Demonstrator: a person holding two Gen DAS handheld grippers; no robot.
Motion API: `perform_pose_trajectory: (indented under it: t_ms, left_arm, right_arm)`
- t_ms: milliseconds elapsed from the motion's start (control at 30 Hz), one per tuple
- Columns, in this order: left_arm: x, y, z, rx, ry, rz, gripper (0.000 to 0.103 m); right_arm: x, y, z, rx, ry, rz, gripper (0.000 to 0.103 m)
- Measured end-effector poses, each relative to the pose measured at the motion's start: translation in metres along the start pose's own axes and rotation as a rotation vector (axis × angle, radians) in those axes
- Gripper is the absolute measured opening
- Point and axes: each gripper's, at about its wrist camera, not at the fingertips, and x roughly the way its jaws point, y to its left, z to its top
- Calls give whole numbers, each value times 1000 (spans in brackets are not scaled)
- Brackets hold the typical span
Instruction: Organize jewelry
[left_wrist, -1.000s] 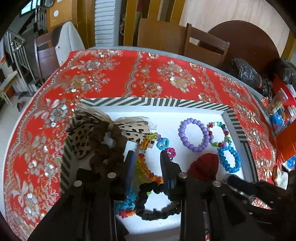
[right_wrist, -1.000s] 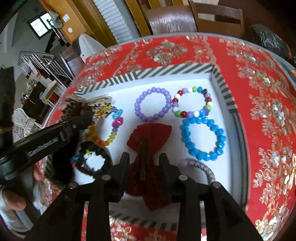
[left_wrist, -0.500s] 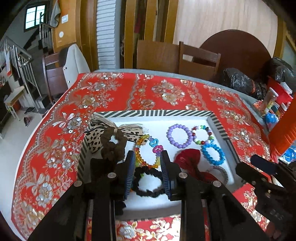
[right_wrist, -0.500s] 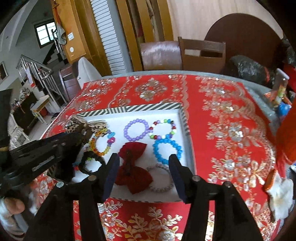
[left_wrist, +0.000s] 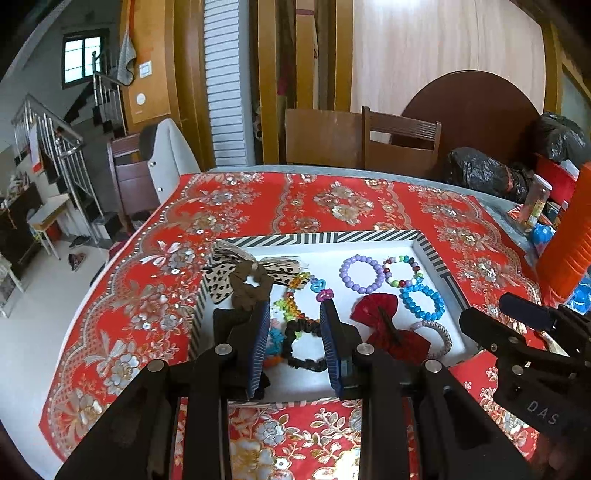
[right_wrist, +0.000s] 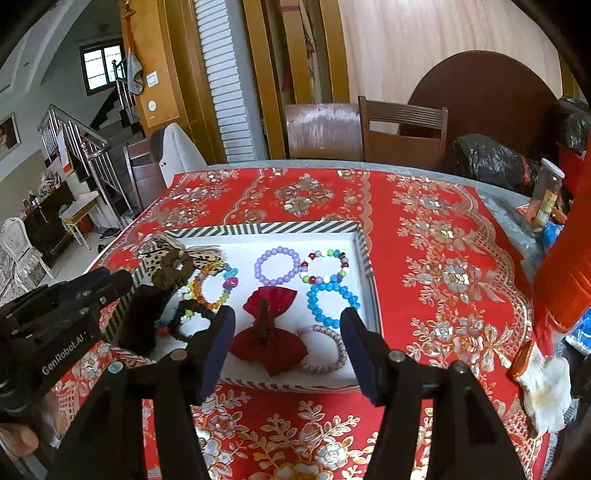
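Note:
A white tray with a striped rim (left_wrist: 332, 236) (right_wrist: 258, 229) holds the jewelry on the red floral tablecloth. In it lie a purple bead bracelet (left_wrist: 360, 255) (right_wrist: 277, 251), a blue bracelet (left_wrist: 439, 301) (right_wrist: 313, 295), a red bow (left_wrist: 376, 306) (right_wrist: 271, 343), a black scrunchie (left_wrist: 295, 360), a brown scrunchie (left_wrist: 251, 284) and a leopard bow (left_wrist: 218, 280). My left gripper (left_wrist: 293, 332) hovers open above the tray's near left part, over the black scrunchie, holding nothing. My right gripper (right_wrist: 287, 321) hangs above the red bow, its jaws opening with nothing between them.
A multicoloured bracelet (left_wrist: 400, 283) and a grey braided band (right_wrist: 332, 365) also lie in the tray. An orange container (right_wrist: 569, 266), a jar (right_wrist: 548, 195) and a white cloth (right_wrist: 546, 384) stand at the table's right. Chairs (right_wrist: 402, 129) and black bags (right_wrist: 487, 158) are behind the table.
Both grippers have drawn back and up from the tray. The right jaws, earlier close around the red bow, have spread wide; the bow lies in the tray. The left jaws kept their gap.

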Motion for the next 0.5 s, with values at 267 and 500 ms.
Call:
perform_pose_trajectory:
  t_ms: [267,500]
  left_arm:
    - [-12,7,-6,-18,-12,13,27]
    - [-21,4,-9,-9,-27,15,27]
  right_arm:
    - [-7,8,-3,-12,-4,14,63]
    - [-9,15,-6,-31,-3,22,64]
